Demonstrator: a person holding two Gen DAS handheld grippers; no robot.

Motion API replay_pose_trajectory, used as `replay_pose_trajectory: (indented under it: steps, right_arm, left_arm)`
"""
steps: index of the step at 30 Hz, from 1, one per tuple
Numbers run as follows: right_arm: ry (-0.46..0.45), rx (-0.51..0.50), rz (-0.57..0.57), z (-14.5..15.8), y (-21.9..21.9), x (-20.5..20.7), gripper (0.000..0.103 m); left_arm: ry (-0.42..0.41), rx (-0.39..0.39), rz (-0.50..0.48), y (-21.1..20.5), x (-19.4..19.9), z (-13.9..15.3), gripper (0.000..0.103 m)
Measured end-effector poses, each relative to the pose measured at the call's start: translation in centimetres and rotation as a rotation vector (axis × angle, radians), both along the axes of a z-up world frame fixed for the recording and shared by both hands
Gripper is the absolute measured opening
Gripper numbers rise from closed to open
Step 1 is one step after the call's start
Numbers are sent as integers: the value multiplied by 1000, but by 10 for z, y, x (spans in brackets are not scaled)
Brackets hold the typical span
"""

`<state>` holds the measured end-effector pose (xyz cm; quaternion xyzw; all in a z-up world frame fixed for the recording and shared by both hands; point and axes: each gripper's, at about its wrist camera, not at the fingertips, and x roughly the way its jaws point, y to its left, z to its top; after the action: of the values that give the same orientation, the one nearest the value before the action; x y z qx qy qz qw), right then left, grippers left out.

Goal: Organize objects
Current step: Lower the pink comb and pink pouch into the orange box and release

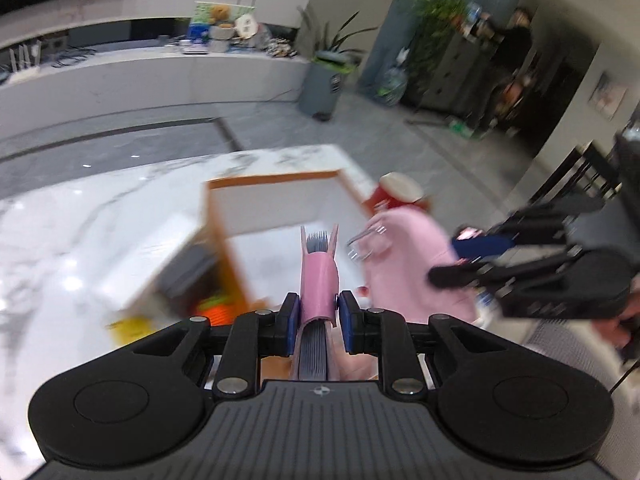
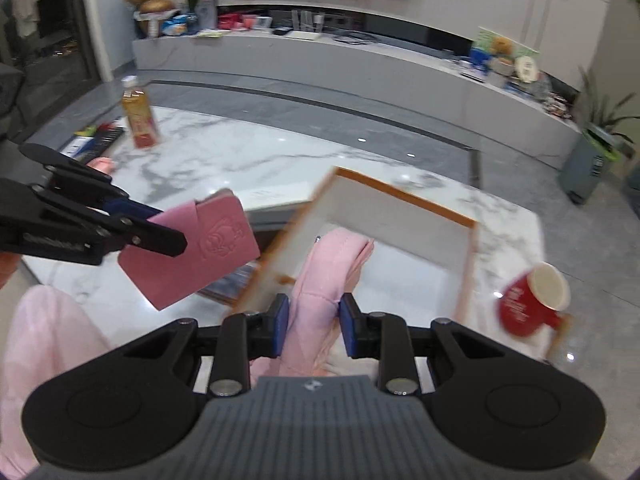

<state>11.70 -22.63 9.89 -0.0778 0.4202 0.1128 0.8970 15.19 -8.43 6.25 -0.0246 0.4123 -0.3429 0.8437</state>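
Notebook: left gripper (image 1: 319, 312) clamps its pads onto a pink-covered notebook (image 1: 318, 276), spine up, grey page edges showing, carried in the air just short of the tray's near rim.
Tray: orange-edged white tray (image 2: 404, 194) sits on the marble table (image 2: 240, 152); its floor looks bare from both wrist views.
Pouch: right gripper (image 2: 313, 322) pinches a soft pink pouch (image 2: 320, 280) at its top seam, the metal zipper pull (image 1: 366, 242) dangling; the pouch hangs over the tray's near edge.
Mug: red mug (image 2: 528, 300) tipped just beyond the tray's right corner, apparently resting on the table.
Bottle: tea bottle (image 2: 138, 116) stands well apart, far left of the tray.
Handling, notebook: stiff and light by the look of it; a grip across the covers near the spine should hold flat without slipping.
Handling, pouch: limp fabric, likely to sag and swing; the seam pinch seems sound, but it will probably slump once set down.
Blur: everything smeared, so finer detail cannot be told.
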Motion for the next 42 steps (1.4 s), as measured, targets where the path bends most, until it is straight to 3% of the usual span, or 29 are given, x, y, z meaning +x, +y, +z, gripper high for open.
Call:
replay_pose_trajectory:
  steps: [5,10,15,20,23,26,34,42]
  right_arm:
    - [1,-46,-100,-15,-39,7,29]
    - [17,24,-147,-24,-73,11,29]
    - [51,41,-126,-38,-88,14,29]
    - [79,46,-90,-41,-94,14,29]
    - [88,32,-66,-45,-92,17,29]
    - [103,30,-45,-48,-88,20,29]
    - [196,-44,2,-71,-67,31,29]
    - [290,-96,-41,-100,-62,47,29]
  left_arm:
    - [123,-134,-21,-49,20,-34,25]
    - [251,-196,5,-78,43,-86,25]
    - [360,-224,33,-97,59,-125,25]
    - [388,-179,61,-110,63,-140,25]
    - [380,-52,97,-115,62,-141,25]
    - [360,3,131,-112,60,-144,24]
    - [320,19,151,-105,51,-143,24]
    - [373,9,143,-110,52,-148,24]
